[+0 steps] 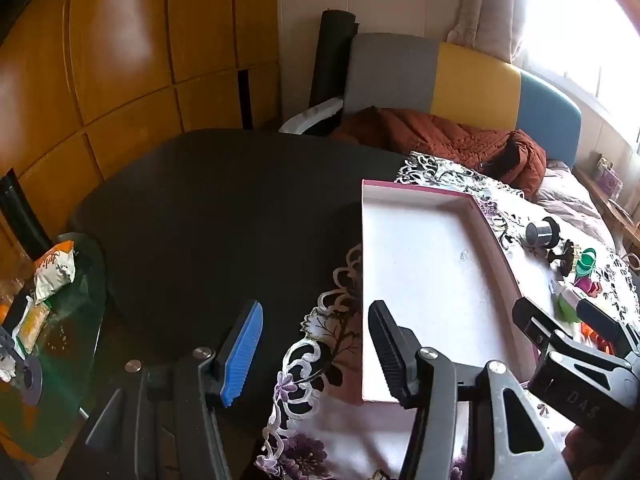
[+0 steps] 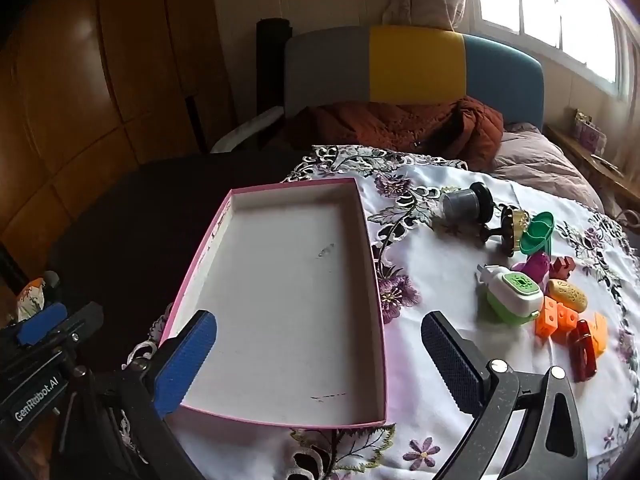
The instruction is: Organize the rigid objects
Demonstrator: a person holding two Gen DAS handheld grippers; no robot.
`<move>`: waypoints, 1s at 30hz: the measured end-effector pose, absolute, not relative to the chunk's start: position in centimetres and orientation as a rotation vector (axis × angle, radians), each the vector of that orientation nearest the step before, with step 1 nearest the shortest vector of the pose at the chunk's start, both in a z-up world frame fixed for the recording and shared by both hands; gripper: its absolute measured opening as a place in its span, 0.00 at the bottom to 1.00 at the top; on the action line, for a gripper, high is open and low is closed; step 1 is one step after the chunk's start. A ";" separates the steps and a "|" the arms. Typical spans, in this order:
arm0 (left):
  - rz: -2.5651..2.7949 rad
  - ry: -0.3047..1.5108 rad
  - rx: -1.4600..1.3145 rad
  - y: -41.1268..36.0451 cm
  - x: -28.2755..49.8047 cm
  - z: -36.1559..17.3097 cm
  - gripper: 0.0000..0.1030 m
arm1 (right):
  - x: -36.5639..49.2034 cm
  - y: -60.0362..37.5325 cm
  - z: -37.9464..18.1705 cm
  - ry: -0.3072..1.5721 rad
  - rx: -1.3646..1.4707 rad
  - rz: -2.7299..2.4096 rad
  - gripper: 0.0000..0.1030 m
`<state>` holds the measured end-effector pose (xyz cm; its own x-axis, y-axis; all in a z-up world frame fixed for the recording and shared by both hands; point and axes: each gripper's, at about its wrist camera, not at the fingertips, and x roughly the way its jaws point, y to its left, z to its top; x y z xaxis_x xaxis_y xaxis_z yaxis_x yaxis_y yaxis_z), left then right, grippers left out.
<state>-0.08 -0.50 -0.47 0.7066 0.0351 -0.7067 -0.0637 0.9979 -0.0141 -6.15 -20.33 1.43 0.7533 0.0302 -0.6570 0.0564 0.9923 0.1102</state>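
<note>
A shallow pink-rimmed white box (image 2: 296, 280) lies empty on the flowered cloth; its pink-rimmed white inside (image 1: 424, 272) also fills the left wrist view. To its right lie several small objects: a grey cup with black lid (image 2: 466, 204), a green dish (image 2: 538, 232), a green-and-white plug device (image 2: 512, 296), orange blocks (image 2: 556, 320), a red bottle (image 2: 582, 350) and a tan speckled piece (image 2: 568, 294). My right gripper (image 2: 316, 364) hangs open over the box's near end, nothing between its fingers. My left gripper (image 1: 316, 352) stands open at the box's left near corner, empty.
A dark table (image 1: 224, 208) extends left of the cloth. A glass side table (image 1: 60, 320) with snack packets sits at far left. A rust quilt (image 2: 400, 124) and a grey-yellow-blue headboard (image 2: 412, 64) lie behind. Wooden cabinets (image 1: 120, 60) line the left wall.
</note>
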 end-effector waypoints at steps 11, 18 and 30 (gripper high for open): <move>0.065 0.797 -0.052 -0.3 0.2 -0.8 0.54 | 0.0 -18.6 0.3 0.696 0.065 -0.021 1.00; 0.063 0.801 -0.051 -0.2 0.3 -0.9 0.54 | -0.2 -18.4 0.4 0.680 0.039 -0.012 1.00; -0.018 0.816 -0.047 -0.9 0.4 -0.9 0.54 | -0.1 -18.4 0.5 0.671 0.004 0.001 1.00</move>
